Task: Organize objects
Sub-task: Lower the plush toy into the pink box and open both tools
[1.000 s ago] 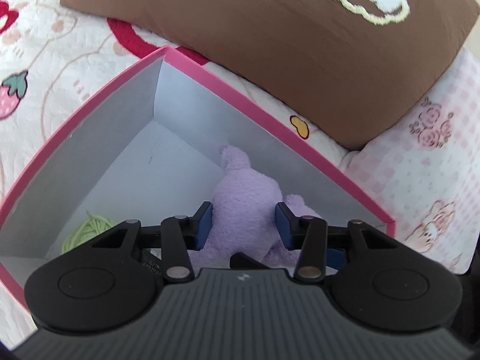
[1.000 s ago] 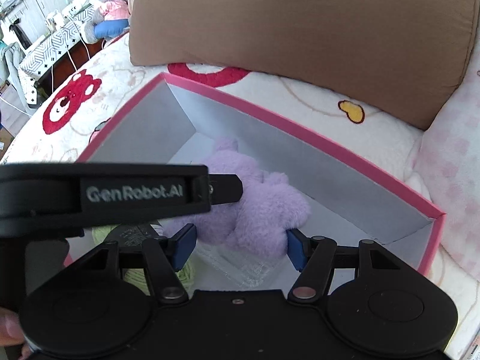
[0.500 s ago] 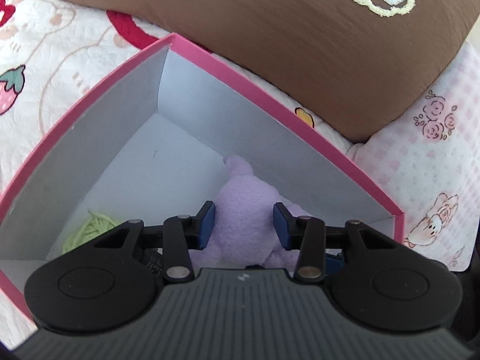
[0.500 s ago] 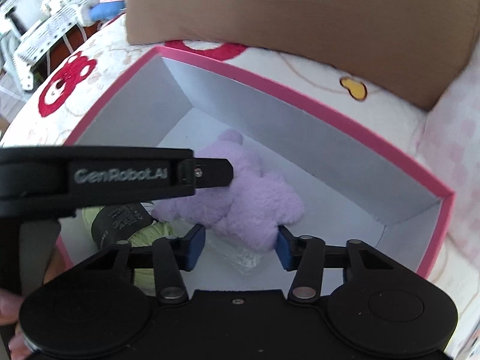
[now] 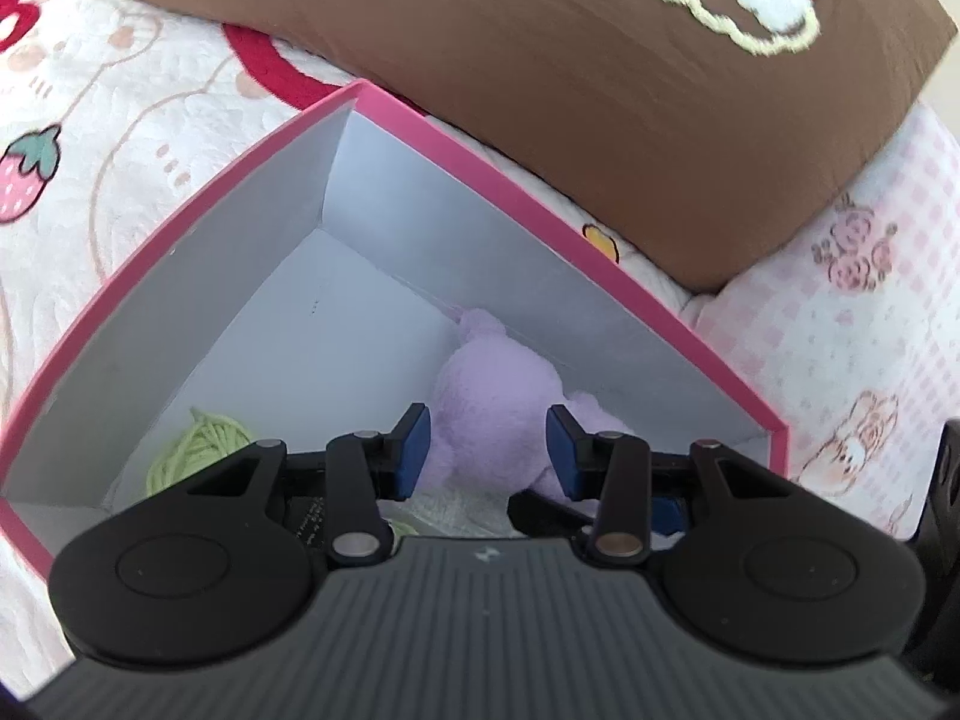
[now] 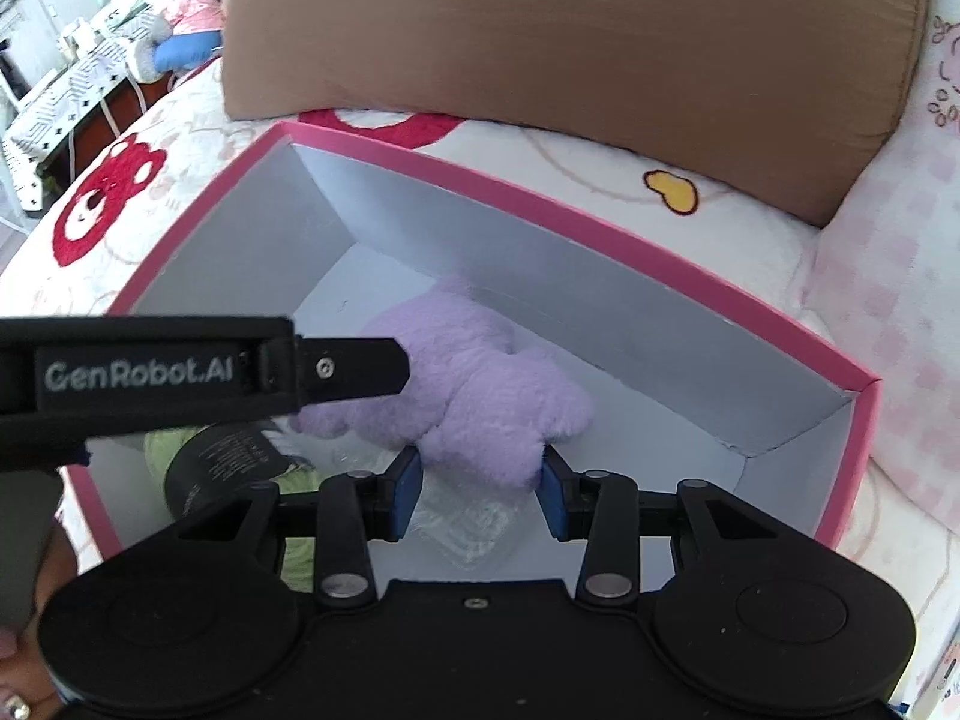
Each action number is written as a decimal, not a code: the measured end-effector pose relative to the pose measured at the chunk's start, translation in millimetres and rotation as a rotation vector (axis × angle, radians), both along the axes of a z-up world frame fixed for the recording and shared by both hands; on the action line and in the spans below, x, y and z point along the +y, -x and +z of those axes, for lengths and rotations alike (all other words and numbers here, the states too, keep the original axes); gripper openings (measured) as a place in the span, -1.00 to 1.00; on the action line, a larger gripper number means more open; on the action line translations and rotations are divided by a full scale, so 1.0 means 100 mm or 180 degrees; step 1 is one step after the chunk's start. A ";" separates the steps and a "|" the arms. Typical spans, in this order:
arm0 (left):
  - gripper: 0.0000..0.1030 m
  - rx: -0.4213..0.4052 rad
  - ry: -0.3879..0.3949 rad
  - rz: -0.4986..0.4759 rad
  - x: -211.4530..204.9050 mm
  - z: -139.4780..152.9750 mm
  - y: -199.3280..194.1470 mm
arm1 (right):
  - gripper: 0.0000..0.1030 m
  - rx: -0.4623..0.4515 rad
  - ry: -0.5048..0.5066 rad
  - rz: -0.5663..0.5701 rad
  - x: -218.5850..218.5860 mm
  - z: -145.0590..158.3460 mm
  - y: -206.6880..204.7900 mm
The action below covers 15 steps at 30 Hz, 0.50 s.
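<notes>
Bedspread with cartoon prints (image 5: 120, 120) under everything, pink box (image 5: 540, 204) sitting on it as your landmark.

Right gripper (image 6: 480, 483): jaws partly spread over the box's near side, pads flanking the lowest lobe of the purple plush toy (image 6: 480, 384). I can't tell whether they actually pinch it or just sit beside it.

Left gripper (image 5: 487, 450): jaws also partly spread and nothing between them. It hangs over the box, with the plush below and beyond the tips.

Inside the box: plush lies against the far wall, a clear plastic packet (image 6: 468, 531) under its near edge, green yarn (image 5: 192, 450) in the near-left corner, a dark tube (image 6: 222, 468) on top of the yarn.

Outside the box: brown pillow (image 5: 600, 90) just behind it and a pink checked cushion (image 5: 870, 330) to its right.

My read: packing looks mostly done, four items in the box. No loose items visible on the bedding from these views, so what's left is likely tidying the plush's position and pulling out. No lid in sight.
</notes>
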State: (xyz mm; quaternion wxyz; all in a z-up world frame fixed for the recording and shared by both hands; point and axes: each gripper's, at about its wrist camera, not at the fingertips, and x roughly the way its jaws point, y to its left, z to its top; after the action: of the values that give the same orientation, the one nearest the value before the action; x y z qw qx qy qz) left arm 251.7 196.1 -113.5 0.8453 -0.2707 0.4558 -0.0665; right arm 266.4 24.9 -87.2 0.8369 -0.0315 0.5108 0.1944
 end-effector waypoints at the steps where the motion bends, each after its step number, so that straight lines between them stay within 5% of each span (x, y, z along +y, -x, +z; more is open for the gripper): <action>1: -0.20 0.0010 0.0028 0.0011 -0.01 -0.01 0.00 | -0.11 -0.0024 -0.0012 0.0025 0.00 0.01 0.00; 10: -0.20 -0.0172 -0.0043 0.0074 -0.08 0.06 -0.01 | -0.12 -0.0236 0.0212 0.0044 0.04 0.02 0.04; 15: -0.42 -0.0168 -0.0047 0.0046 -0.15 0.02 -0.05 | -0.13 -0.0477 0.0319 -0.0052 -0.01 0.06 0.04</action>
State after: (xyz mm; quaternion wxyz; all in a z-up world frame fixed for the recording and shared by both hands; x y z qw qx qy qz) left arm 256.8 181.5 -111.8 0.8595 -0.2659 0.4318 -0.0642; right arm 262.5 23.9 -81.4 0.8716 -0.0837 0.4561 0.1589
